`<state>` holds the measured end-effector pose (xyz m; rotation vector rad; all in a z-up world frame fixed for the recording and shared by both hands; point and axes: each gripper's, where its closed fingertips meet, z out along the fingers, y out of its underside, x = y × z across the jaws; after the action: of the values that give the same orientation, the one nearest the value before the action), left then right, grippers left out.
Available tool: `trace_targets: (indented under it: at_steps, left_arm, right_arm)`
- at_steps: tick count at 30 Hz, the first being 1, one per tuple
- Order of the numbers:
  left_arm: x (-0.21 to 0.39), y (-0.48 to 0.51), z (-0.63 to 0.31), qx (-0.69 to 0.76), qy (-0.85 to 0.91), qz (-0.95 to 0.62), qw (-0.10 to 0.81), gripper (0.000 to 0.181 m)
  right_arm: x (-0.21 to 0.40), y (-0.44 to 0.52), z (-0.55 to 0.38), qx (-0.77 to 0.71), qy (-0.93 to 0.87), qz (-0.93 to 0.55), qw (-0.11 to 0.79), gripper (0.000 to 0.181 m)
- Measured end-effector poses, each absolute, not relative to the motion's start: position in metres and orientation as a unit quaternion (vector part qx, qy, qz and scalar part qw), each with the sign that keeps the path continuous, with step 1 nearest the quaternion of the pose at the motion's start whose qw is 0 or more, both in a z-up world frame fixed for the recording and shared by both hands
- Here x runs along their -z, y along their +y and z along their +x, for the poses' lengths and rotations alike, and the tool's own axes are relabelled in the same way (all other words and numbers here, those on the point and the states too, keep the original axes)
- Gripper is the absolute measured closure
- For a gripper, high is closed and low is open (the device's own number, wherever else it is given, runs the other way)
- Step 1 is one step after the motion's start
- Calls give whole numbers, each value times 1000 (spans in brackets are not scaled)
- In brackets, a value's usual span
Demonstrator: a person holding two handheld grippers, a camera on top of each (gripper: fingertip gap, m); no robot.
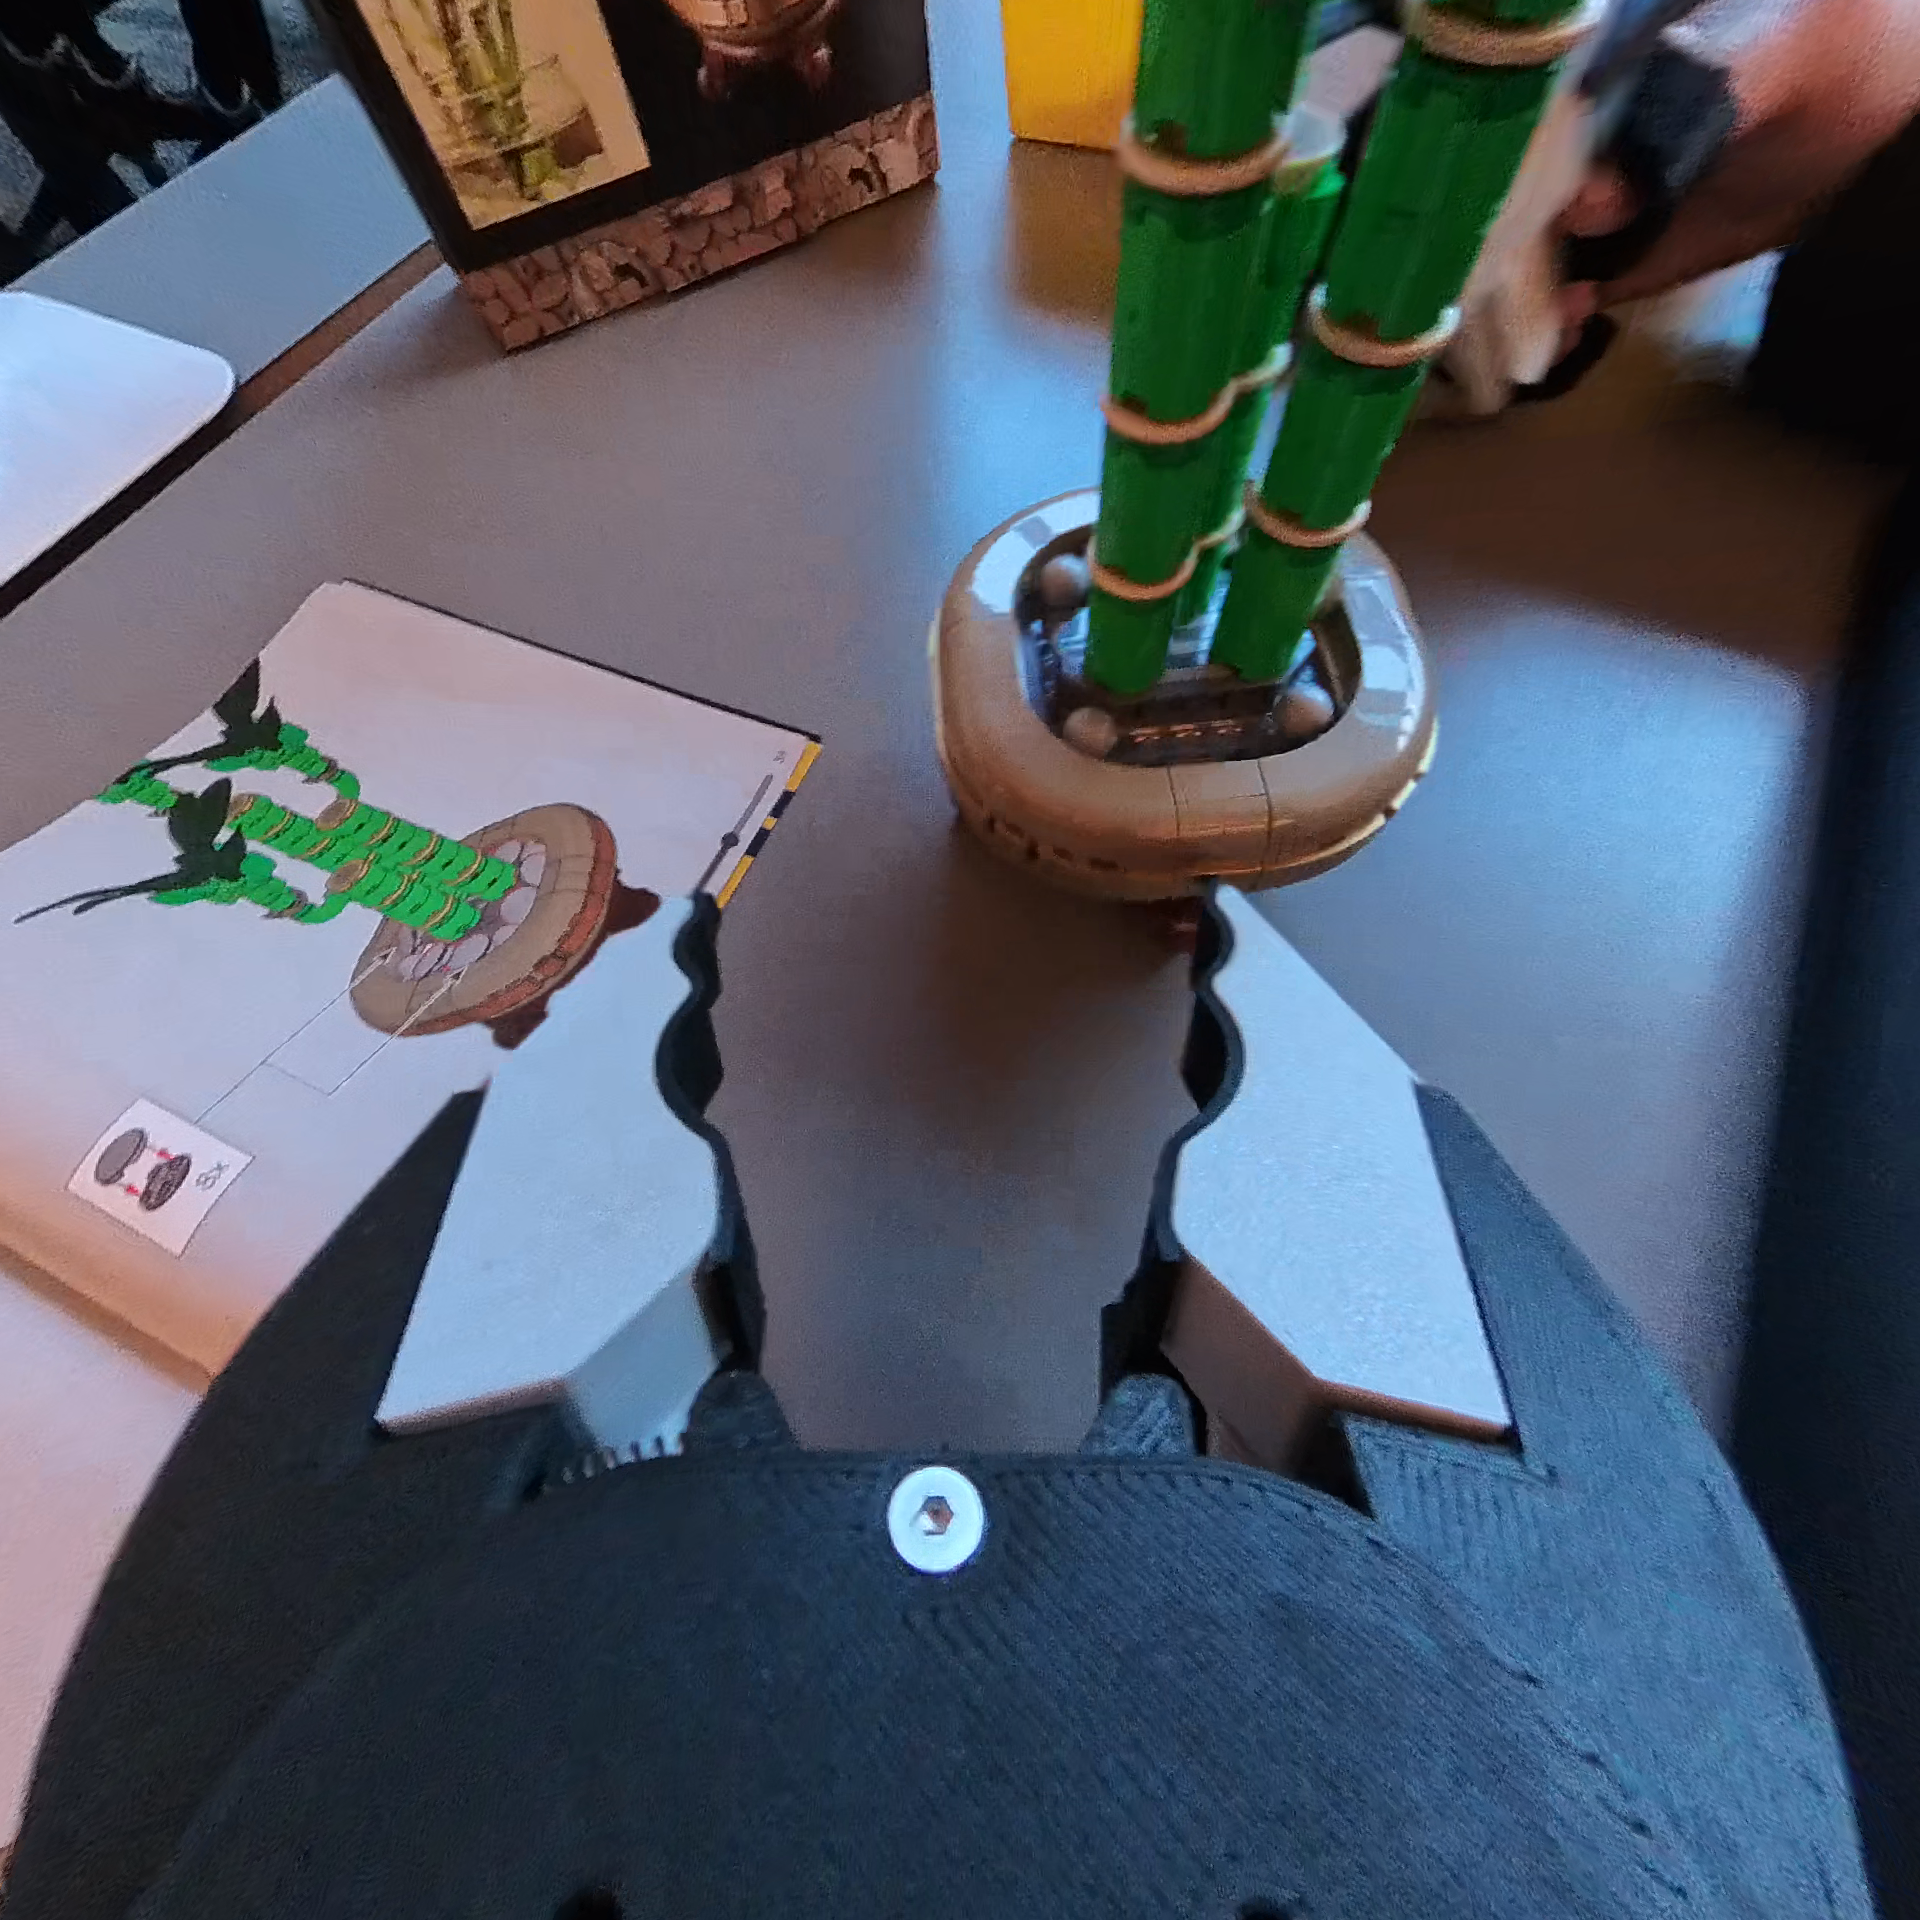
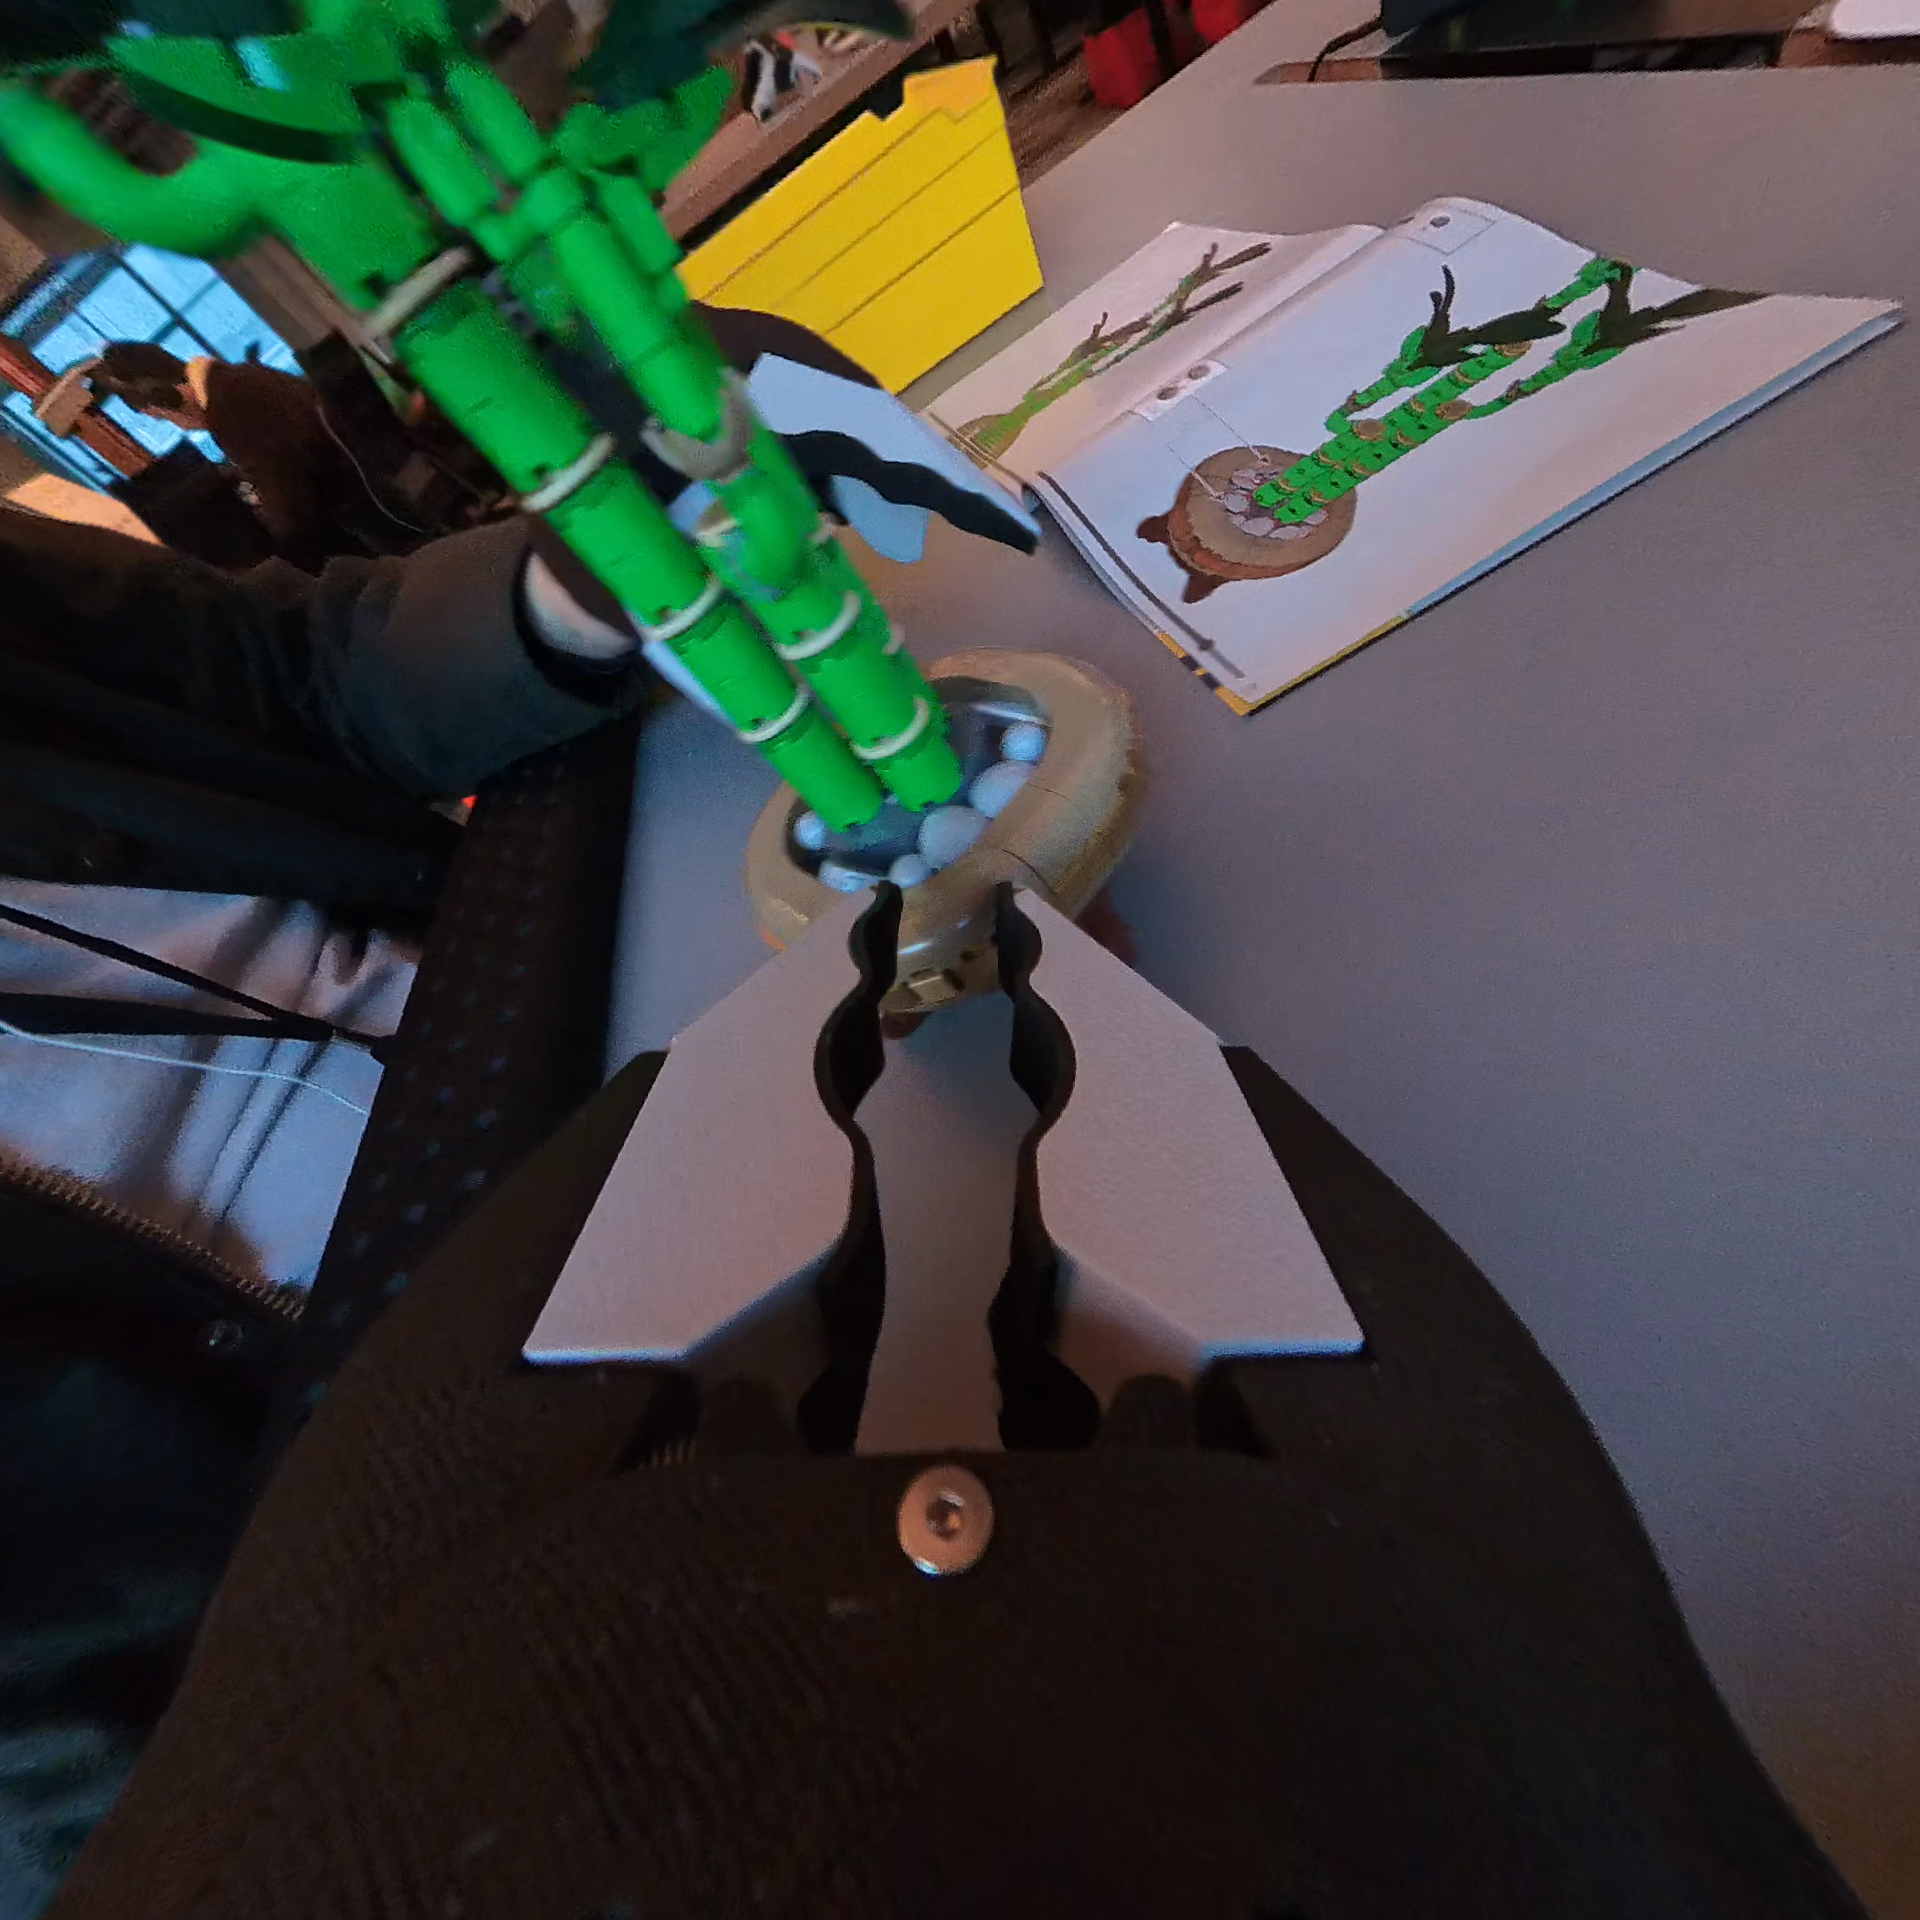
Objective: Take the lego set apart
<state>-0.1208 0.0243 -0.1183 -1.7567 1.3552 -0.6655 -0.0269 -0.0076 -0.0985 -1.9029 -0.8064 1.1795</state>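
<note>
The lego set is a tan round pot (image 1: 1184, 790) with green bamboo stalks (image 1: 1174, 416) standing upright in it, with grey pebbles at their foot. My left gripper (image 1: 951, 920) is open and empty, its tips just short of the pot's near rim. In the right wrist view the pot (image 2: 1081, 810) and stalks (image 2: 623, 520) lie ahead. My right gripper (image 2: 945, 899) is empty, jaws a narrow gap apart, tips over the pot's near rim. The left gripper's fingers (image 2: 894, 457) show behind the stalks. The hand holding the right gripper (image 1: 1621, 239) shows blurred beyond them.
An open instruction booklet (image 1: 395, 883) lies on the grey table left of the pot; it also shows in the right wrist view (image 2: 1455, 436). The set's box (image 1: 644, 156) and a yellow bin (image 1: 1070, 73) stand at the back. A dark chair edge (image 2: 488, 987) borders the table.
</note>
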Motion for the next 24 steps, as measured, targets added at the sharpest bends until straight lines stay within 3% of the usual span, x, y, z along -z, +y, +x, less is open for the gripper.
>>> trace_targets:
  at_steps: [1, 8, 19, 24]
  left_arm:
    - [118, 28, -123, 262, 529, -699, 402, 98]
    - [110, 15, -115, 345, 509, -692, 380, 98]
    - [94, 20, -121, 353, 495, -685, 402, 99]
    - [89, 30, -129, 341, 488, -686, 419, 99]
  right_arm:
    - [94, -13, -27, -454, -313, -740, 385, 164]
    - [60, -27, -40, -296, -263, -766, 507, 155]
    - [98, -22, -49, -180, -238, -846, 443, 157]
    - [102, -21, -54, -167, -240, -849, 439, 167]
